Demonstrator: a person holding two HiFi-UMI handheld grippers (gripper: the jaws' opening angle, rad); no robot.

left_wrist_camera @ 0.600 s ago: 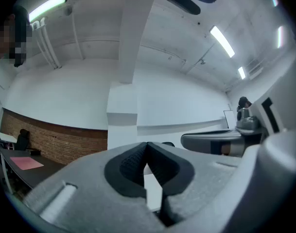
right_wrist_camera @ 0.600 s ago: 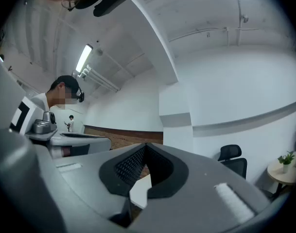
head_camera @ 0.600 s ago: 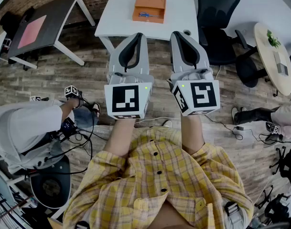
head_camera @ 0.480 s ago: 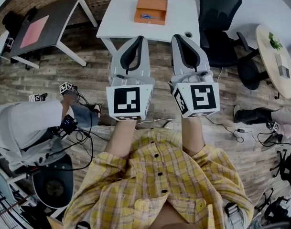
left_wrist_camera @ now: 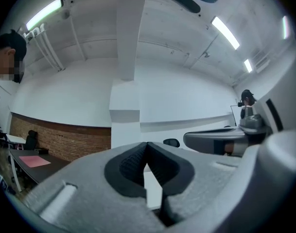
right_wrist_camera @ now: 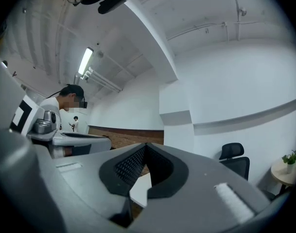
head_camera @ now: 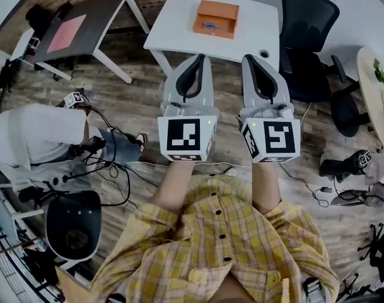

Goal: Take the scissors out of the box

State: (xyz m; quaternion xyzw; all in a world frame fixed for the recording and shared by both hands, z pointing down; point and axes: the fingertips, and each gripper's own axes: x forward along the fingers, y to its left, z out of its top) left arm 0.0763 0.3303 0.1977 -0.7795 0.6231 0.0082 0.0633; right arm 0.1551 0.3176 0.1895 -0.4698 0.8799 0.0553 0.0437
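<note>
Fingers point(head_camera: 207, 84) pressed shut on both sides, nothing caught between them. Head view first: my left gripper point(head_camera: 196, 59) and right gripper point(head_camera: 251, 59) sit side by side out in front of my yellow plaid shirt point(head_camera: 223, 232), both aimed toward the white desk point(head_camera: 173, 33). On that desk sits the orange box point(head_camera: 224, 10), open on top, and the scissors point(head_camera: 210, 25) lie inside it, a bit of blue showing. Both grippers are well short of the box, over the wooden floor point(head_camera: 135, 106). A black chair point(head_camera: 308, 30) stands right of the desk, and a person in white point(head_camera: 37, 141) sits off to my left.

Left gripper view now: the black pads meet at the tip, empty, with a brick wall point(left_wrist_camera: 65, 140) low on the left.

Right gripper view: pads touching here too, nothing held.
</note>
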